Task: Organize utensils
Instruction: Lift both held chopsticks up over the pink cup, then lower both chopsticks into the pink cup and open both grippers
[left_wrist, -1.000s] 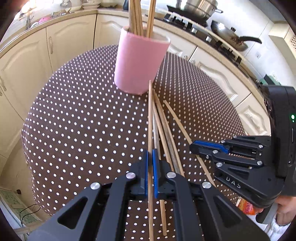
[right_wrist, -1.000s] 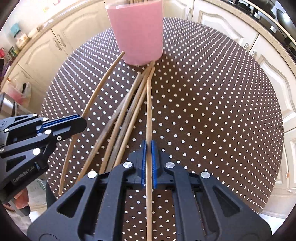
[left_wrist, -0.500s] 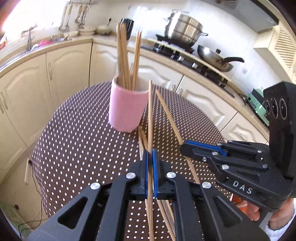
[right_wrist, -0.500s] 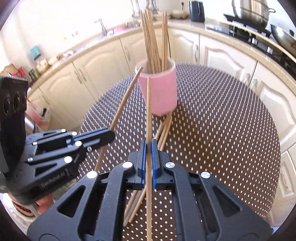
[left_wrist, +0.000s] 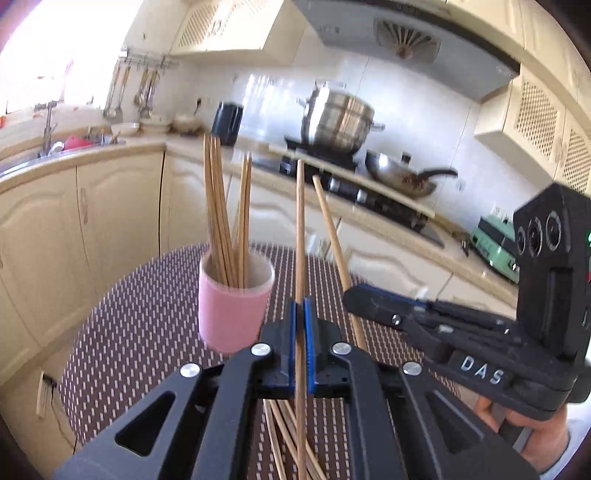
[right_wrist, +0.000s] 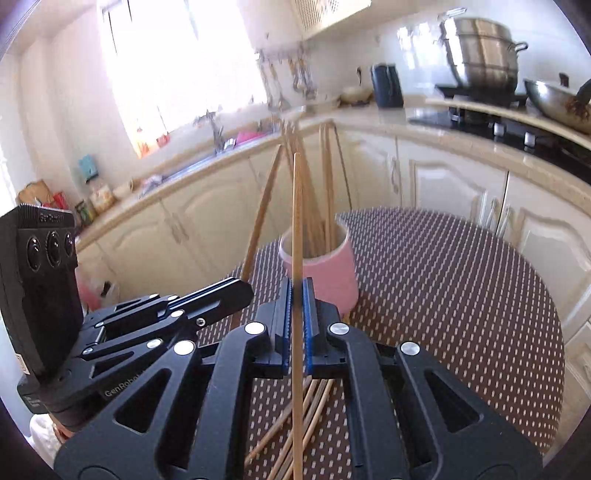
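Above the surface (left_wrist: 147, 295), both grippers, left (left_wrist: 300, 317) and right (right_wrist: 296, 295), each clenched on a chopstick (left_wrist: 300, 229) (right_wrist: 295, 206), have lifted them upright, ready for the cup (left_wrist: 232, 310).

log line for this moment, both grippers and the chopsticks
left gripper: shut on chopstick | right gripper: shut on chopstick | both chopsticks off table, tips up | pink cup: holds chopsticks | loose chopsticks on table
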